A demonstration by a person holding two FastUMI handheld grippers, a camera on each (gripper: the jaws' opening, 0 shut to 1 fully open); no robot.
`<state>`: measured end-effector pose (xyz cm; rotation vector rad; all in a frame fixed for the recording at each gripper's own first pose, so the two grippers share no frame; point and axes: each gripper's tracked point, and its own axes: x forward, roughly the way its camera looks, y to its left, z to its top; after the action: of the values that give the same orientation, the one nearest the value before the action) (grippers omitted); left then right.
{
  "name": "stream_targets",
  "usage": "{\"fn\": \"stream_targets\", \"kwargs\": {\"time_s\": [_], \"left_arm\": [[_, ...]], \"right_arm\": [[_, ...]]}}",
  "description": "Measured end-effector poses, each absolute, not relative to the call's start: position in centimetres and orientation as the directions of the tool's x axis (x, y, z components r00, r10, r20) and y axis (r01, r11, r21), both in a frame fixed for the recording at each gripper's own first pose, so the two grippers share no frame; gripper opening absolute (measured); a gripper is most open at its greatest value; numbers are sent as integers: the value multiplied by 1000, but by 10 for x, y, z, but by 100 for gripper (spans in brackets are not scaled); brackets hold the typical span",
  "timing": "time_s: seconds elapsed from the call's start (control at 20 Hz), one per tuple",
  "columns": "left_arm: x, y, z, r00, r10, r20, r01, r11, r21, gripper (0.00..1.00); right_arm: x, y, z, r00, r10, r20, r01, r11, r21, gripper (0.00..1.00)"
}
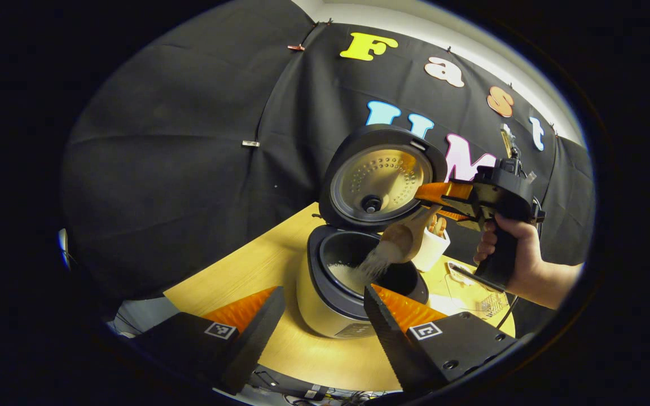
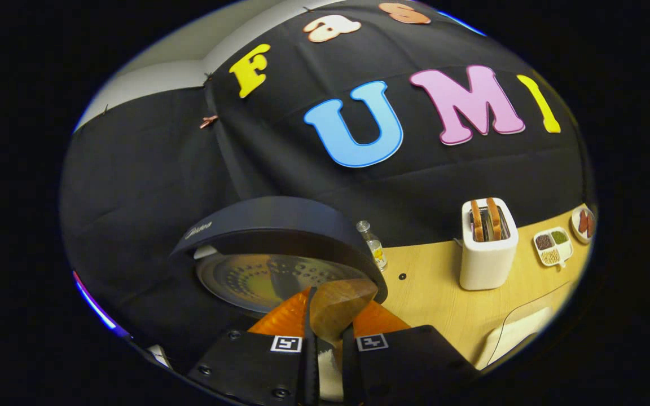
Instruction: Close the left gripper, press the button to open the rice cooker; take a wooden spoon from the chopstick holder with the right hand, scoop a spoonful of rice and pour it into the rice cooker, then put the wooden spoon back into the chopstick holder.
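Note:
The rice cooker (image 1: 325, 307) stands on the wooden table with its lid (image 1: 381, 177) raised and rice in its dark inner pot (image 1: 353, 254). My right gripper (image 1: 432, 206), held by a hand (image 1: 519, 254), is shut on the wooden spoon (image 1: 407, 237). The spoon is tilted over the pot and rice (image 1: 374, 264) streams off it. Just behind the spoon stands the white chopstick holder (image 1: 433, 254). My left gripper (image 1: 323, 293) hangs open in front of the cooker, holding nothing. In the right gripper view the right gripper (image 2: 330, 338) clamps the spoon (image 2: 342, 307) below the lid (image 2: 280, 248).
A clear plastic container (image 1: 471, 290) lies right of the cooker. Farther along the table (image 2: 432, 304) stand a white toaster (image 2: 488, 254) with toast, a small bottle (image 2: 374, 245), a divided dish (image 2: 553, 245) and a plate (image 2: 583, 221). The table's front edge (image 1: 325, 383) is close below my left gripper.

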<state>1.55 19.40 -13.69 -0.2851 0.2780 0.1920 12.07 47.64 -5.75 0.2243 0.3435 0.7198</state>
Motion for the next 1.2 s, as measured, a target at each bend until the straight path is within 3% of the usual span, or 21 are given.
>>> {"fn": "stream_targets", "kwargs": {"time_s": [0.35, 0.45, 0.5, 0.55, 0.75, 0.95, 1.2], "left_arm": [[16, 200, -141, 939, 149, -310, -230, 942, -244, 95], [14, 201, -142, 938, 153, -311, -235, 941, -244, 96], [13, 202, -141, 937, 155, -311, -237, 940, -245, 95], [12, 202, -141, 937, 156, -311, -239, 939, -247, 95], [9, 200, -141, 937, 161, -310, -242, 940, -241, 95], [5, 196, -138, 937, 166, -307, -240, 945, -221, 95], [11, 178, -133, 944, 150, -293, -221, 949, -227, 95]], "right_arm": [[98, 501, -72, 610, 758, -233, -752, 646, 131, 20], [80, 508, -77, 569, 787, -236, -805, 592, 32, 20], [71, 511, -81, 548, 801, -242, -829, 559, -26, 15], [62, 514, -84, 523, 816, -246, -850, 520, -80, 20], [29, 519, -102, 442, 853, -277, -895, 400, -197, 20], [37, 511, -89, 467, 847, -255, -884, 452, -118, 20], [73, 470, -33, 580, 798, -163, -787, 601, 140, 20]]}}
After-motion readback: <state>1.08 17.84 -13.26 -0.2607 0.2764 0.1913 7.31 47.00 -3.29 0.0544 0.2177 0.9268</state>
